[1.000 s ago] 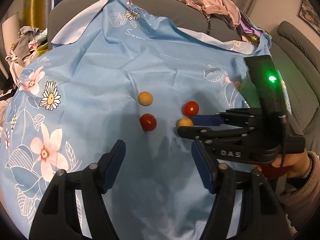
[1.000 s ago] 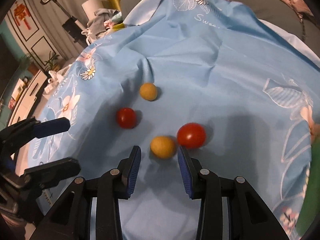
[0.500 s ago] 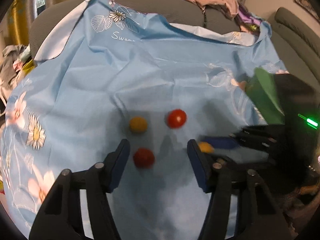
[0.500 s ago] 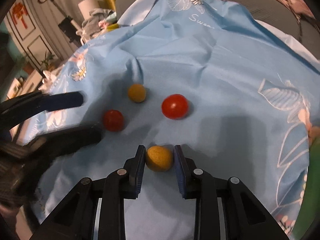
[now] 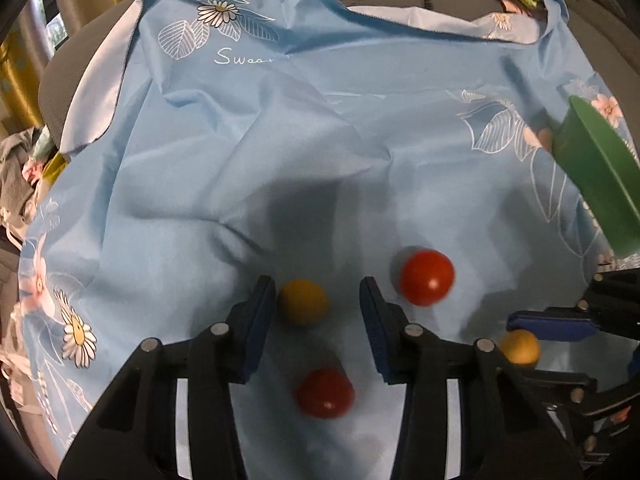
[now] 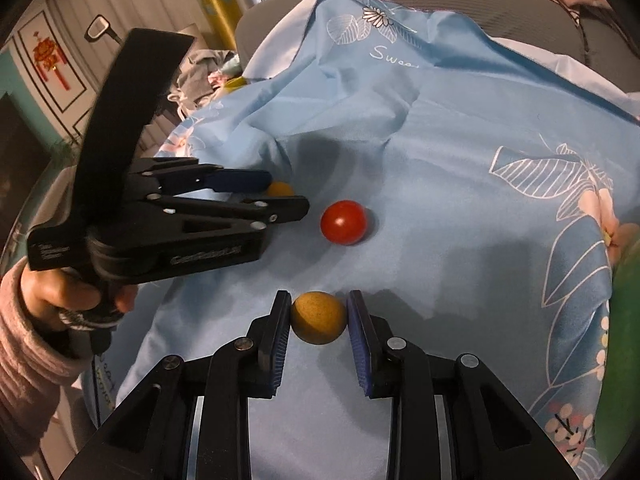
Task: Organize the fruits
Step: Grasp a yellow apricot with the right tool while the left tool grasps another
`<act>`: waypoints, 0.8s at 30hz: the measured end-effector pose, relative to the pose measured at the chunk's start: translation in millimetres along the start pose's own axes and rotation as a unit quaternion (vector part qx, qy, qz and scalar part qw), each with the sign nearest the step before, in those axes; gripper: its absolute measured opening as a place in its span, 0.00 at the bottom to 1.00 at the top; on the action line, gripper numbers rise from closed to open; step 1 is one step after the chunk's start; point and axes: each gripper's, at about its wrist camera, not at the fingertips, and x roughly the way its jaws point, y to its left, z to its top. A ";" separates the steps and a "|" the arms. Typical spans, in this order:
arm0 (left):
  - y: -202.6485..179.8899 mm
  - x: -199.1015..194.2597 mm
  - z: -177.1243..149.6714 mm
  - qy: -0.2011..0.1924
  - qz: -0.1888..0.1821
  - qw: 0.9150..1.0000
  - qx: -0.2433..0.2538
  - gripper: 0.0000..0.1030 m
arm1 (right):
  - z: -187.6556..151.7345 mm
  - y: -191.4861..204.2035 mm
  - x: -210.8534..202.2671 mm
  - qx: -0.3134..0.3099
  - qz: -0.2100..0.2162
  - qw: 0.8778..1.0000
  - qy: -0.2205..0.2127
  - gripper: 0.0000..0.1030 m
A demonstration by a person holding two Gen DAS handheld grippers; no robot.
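Big blue floral cloth [image 5: 248, 168] covers the sofa. Left gripper [image 5: 316, 296] has just been closing, its jaws either side of one yellow fruit [image 5: 304, 300], gap on the right. Right gripper [image 6: 318, 316] pinches the other yellow fruit [image 6: 318, 317]. Two red tomatoes [image 5: 427, 277] sit loose nearby.

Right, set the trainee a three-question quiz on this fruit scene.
1. True or false: the right gripper is shut on a red tomato.
2. In the left wrist view, how many red tomatoes lie on the blue cloth? A one, B two, C three.
3. What colour is the container at the right edge of that view?

Key: 1 false, its jaws clamp a yellow fruit. 2 B. 3 green.
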 end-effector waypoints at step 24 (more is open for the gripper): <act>-2.6 -13.3 -4.3 0.025 -0.012 0.999 0.026 0.26 | -8.0 -13.9 -23.4 0.029 0.005 0.999 -0.028 0.29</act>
